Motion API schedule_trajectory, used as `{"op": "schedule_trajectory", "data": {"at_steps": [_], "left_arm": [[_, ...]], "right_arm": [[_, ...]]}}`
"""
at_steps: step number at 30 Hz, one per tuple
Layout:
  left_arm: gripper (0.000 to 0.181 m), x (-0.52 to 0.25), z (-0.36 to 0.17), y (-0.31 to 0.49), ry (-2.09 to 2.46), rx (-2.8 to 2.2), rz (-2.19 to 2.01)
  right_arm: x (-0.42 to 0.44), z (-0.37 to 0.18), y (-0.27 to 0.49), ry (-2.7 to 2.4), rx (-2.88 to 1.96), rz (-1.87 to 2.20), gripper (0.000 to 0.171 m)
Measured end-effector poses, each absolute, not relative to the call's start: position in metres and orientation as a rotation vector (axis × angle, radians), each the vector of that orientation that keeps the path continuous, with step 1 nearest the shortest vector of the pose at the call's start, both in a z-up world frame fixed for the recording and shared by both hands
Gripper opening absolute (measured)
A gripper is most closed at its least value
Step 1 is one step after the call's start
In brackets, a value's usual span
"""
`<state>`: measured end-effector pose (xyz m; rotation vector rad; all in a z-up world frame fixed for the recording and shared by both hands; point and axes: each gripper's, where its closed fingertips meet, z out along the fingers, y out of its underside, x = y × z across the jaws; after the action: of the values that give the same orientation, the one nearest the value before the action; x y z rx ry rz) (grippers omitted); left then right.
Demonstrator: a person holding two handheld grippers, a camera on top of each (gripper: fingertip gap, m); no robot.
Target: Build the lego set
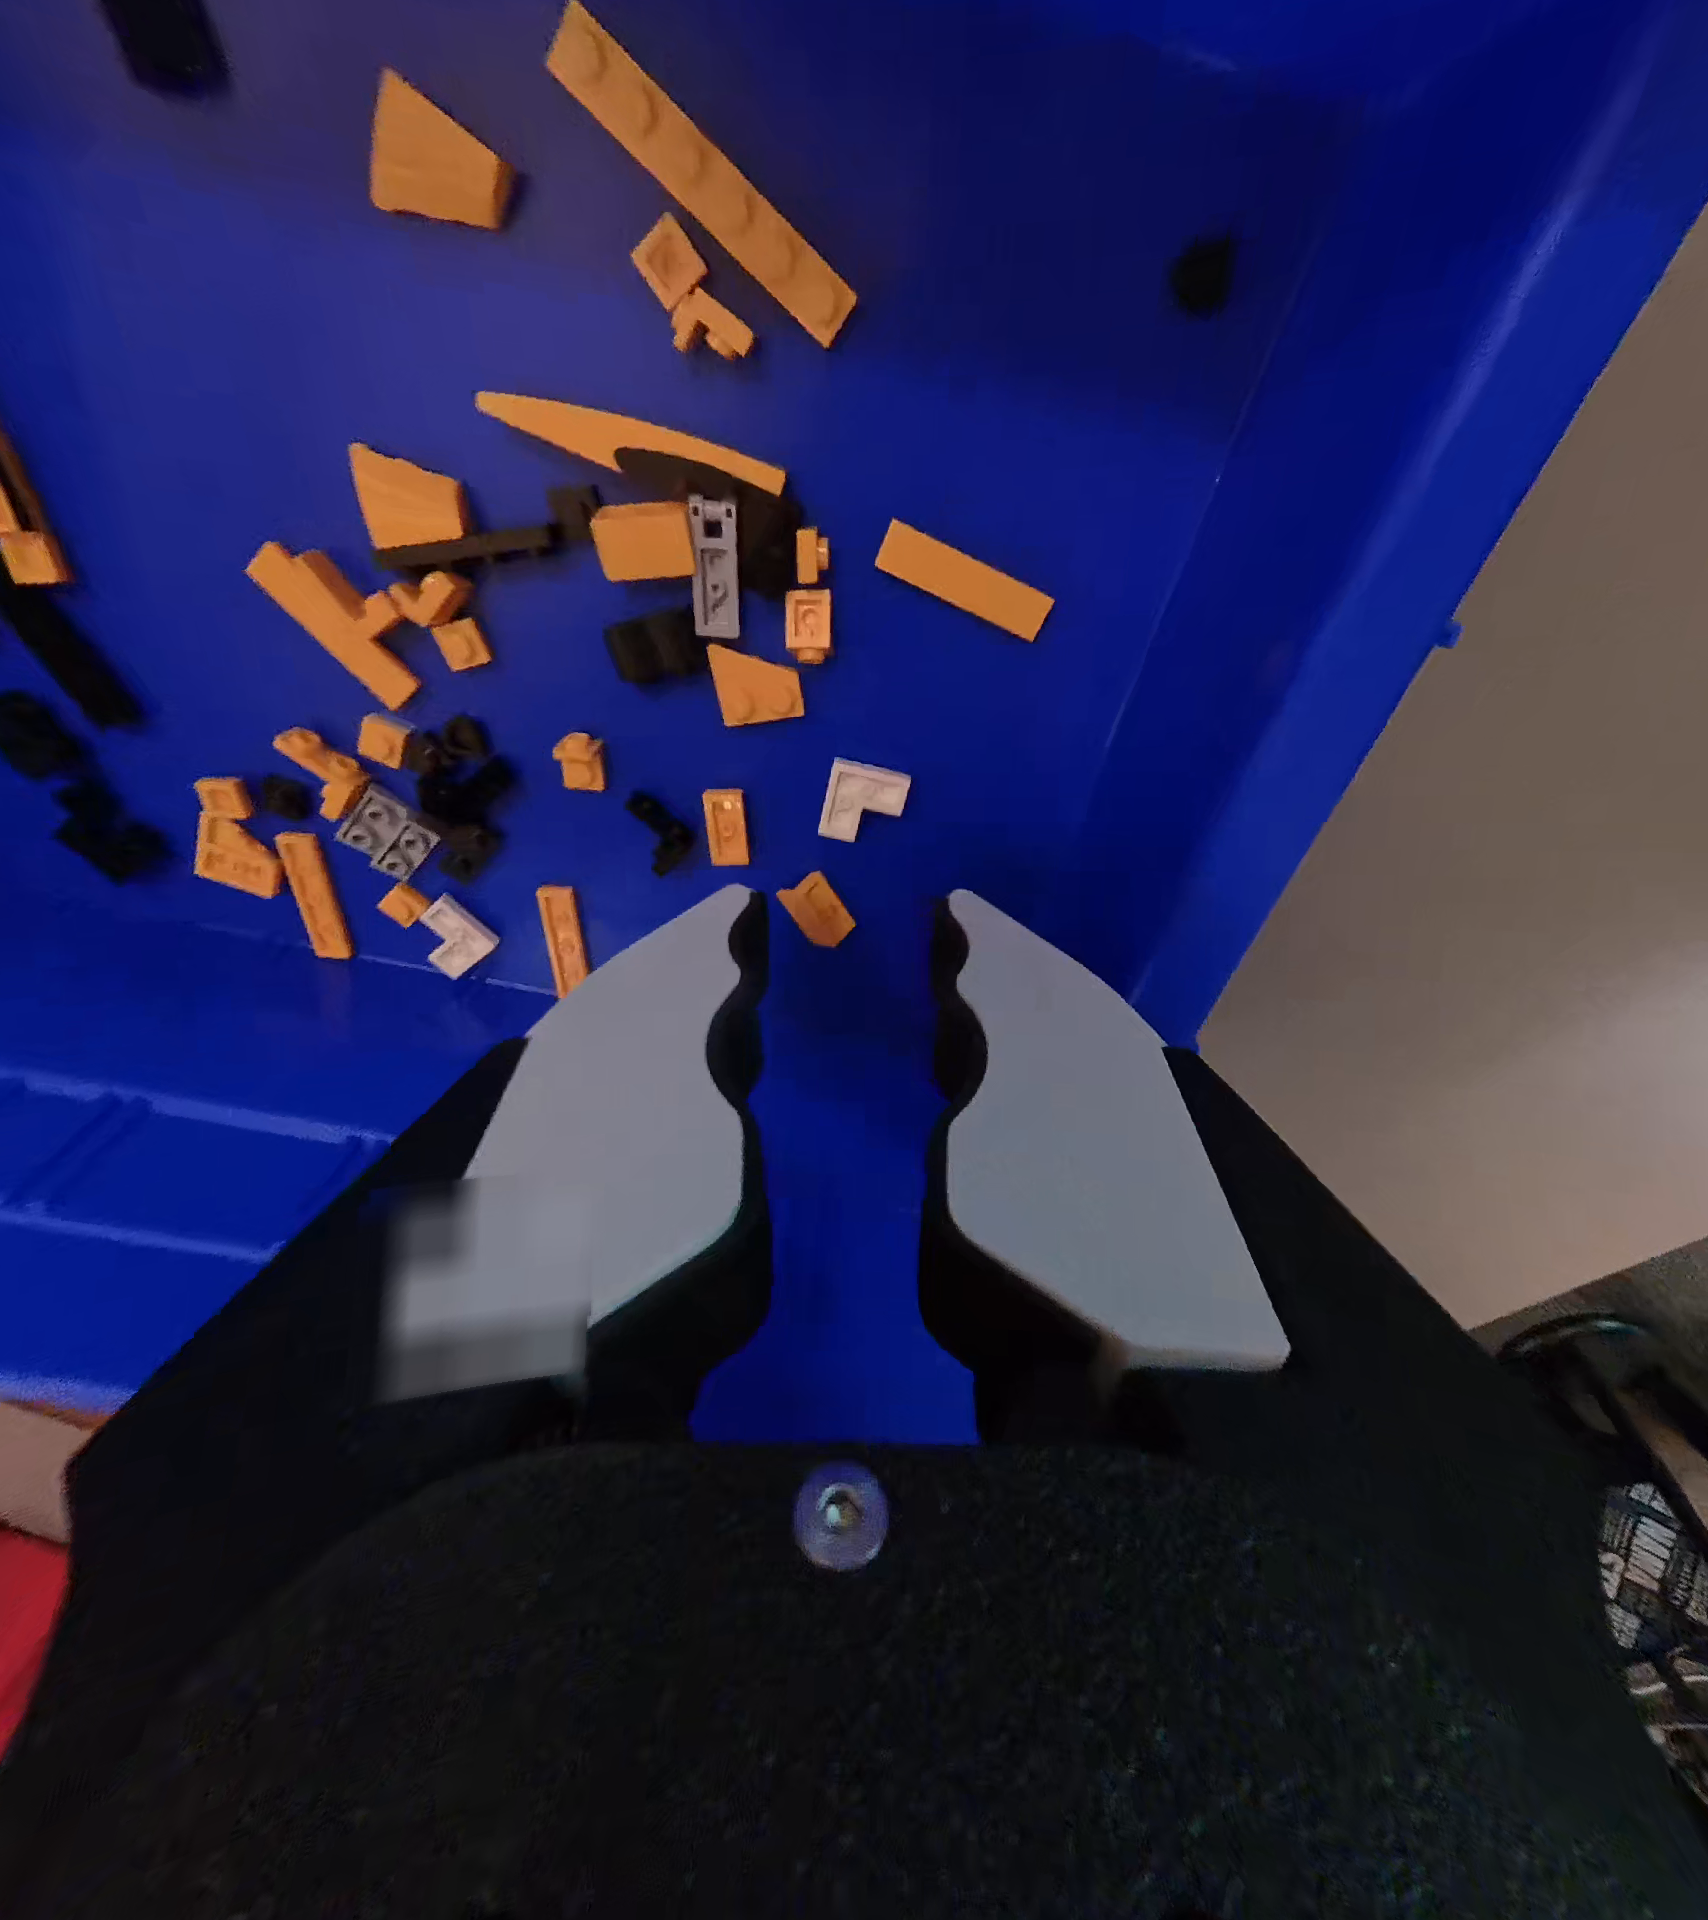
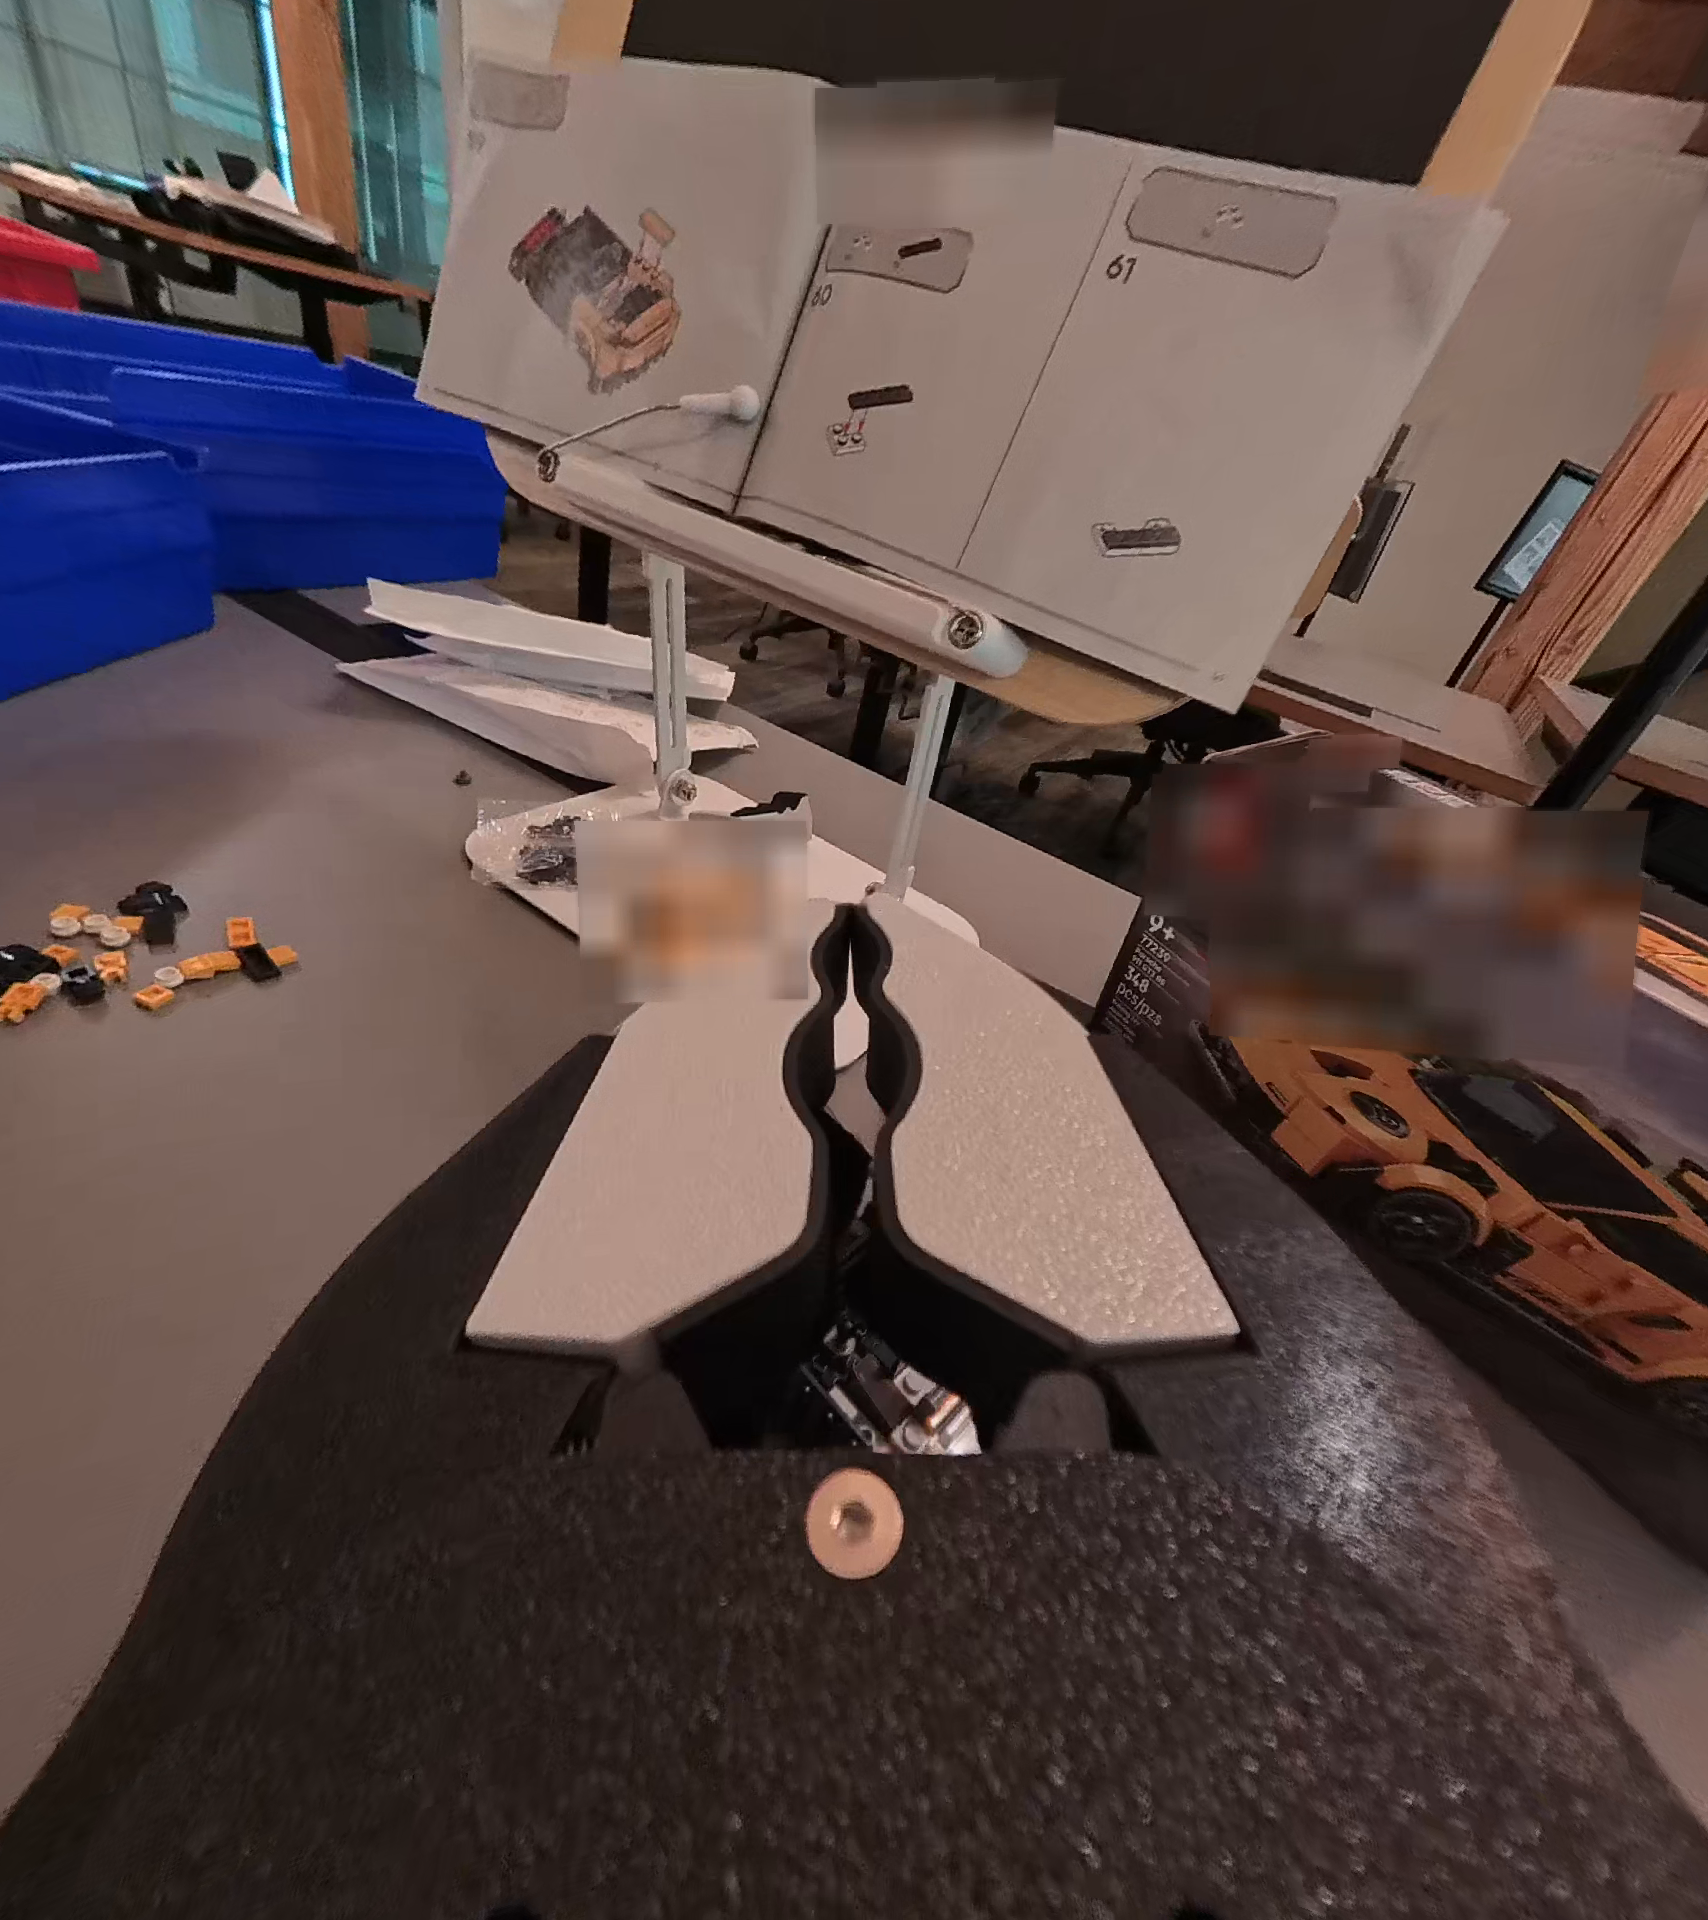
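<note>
My left gripper [image 1: 850,914] is open and hangs over a blue bin [image 1: 1193,540] that holds many loose orange, black and grey Lego pieces. A small orange plate [image 1: 817,909] lies on the bin floor between the fingertips. A white L-shaped piece [image 1: 860,795] lies just beyond it. My right gripper [image 2: 850,920] is shut with its tips touching, low over the grey table [image 2: 154,1195]. A black and grey Lego part [image 2: 881,1387] shows in the gap at the base of its fingers; I cannot tell if it is held.
An open instruction booklet [image 2: 933,364] sits on a white stand ahead of the right gripper. The Lego box with an orange car [image 2: 1504,1195] lies at the right. A small pile of pieces [image 2: 123,956] lies at the left, with blue bins [image 2: 206,468] behind it. Some 55 cm of space lies between my two pairs of fingers.
</note>
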<state>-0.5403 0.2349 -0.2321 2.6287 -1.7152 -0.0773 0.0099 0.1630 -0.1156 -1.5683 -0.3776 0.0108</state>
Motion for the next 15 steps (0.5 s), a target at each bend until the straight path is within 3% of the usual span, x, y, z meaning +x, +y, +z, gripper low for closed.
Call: {"op": "schedule_trajectory", "data": {"at_steps": [15], "left_arm": [[0.034, -0.531, -0.265, 0.234, -1.724, 2.528, -0.085]], "right_arm": [[0.009, -0.128, 0.166, -0.395, -1.612, 0.022, 0.001]]}}
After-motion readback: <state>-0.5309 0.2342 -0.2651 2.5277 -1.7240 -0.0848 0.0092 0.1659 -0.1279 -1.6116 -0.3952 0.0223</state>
